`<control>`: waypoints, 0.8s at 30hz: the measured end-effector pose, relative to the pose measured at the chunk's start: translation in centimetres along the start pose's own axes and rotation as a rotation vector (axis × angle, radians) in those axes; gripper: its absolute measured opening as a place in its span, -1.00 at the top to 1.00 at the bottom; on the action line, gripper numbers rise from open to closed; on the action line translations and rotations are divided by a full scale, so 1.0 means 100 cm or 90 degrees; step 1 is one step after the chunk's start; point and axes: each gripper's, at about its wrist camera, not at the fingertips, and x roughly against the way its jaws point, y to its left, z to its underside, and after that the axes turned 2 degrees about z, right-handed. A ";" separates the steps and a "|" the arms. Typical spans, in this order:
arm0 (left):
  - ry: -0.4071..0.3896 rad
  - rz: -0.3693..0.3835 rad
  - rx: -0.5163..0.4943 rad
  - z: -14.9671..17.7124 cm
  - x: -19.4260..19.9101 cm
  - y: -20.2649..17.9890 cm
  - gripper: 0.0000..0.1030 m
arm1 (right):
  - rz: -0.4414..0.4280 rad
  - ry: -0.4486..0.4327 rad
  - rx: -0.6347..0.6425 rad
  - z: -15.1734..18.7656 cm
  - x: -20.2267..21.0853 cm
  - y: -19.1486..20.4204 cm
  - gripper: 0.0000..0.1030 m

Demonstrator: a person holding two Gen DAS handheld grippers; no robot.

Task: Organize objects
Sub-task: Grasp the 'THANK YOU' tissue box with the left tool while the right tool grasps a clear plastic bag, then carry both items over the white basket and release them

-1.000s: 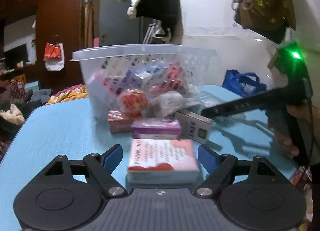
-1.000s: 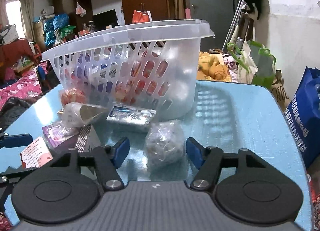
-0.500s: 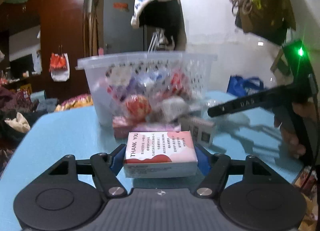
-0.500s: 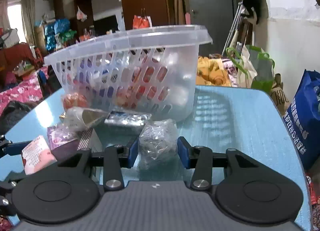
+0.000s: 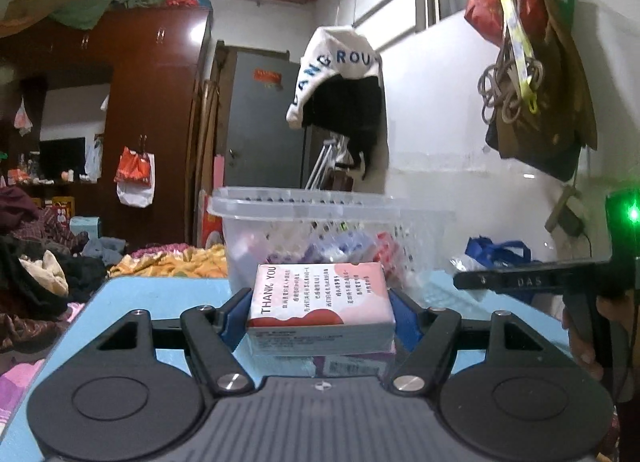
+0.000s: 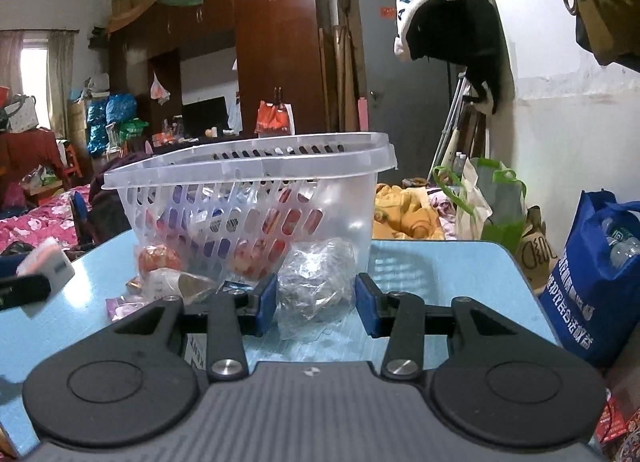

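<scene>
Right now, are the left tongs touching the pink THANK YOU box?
Touching. The left wrist view shows both blue pads pressed against the sides of the THANK YOU box, which the left tongs hold above the blue table.

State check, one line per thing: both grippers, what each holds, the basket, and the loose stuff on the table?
left gripper: jaws shut on the pink box
pink box: gripped, lifted off the table
right gripper: jaws shut on the clear plastic bag
clear plastic bag: crumpled, gripped
basket: upright, lidless, partly filled
table: loose packets by the basket
</scene>
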 end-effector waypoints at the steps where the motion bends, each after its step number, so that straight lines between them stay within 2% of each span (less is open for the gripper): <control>1: -0.007 -0.001 -0.002 0.000 0.001 0.001 -0.44 | 0.001 -0.002 -0.001 0.000 0.000 0.000 0.11; 12: -0.055 0.002 0.000 -0.003 0.004 0.007 -0.44 | 0.003 -0.065 0.023 0.004 0.016 0.008 0.11; 18: -0.089 0.013 -0.005 -0.009 0.011 0.007 -0.44 | 0.008 -0.080 0.015 0.004 0.018 0.007 0.11; 21: -0.096 0.026 -0.002 -0.024 0.008 0.008 -0.44 | 0.016 -0.110 0.016 0.000 0.027 0.009 0.12; 24: -0.113 0.046 0.005 -0.056 0.001 0.009 -0.44 | -0.013 -0.139 0.004 -0.023 0.042 0.010 0.12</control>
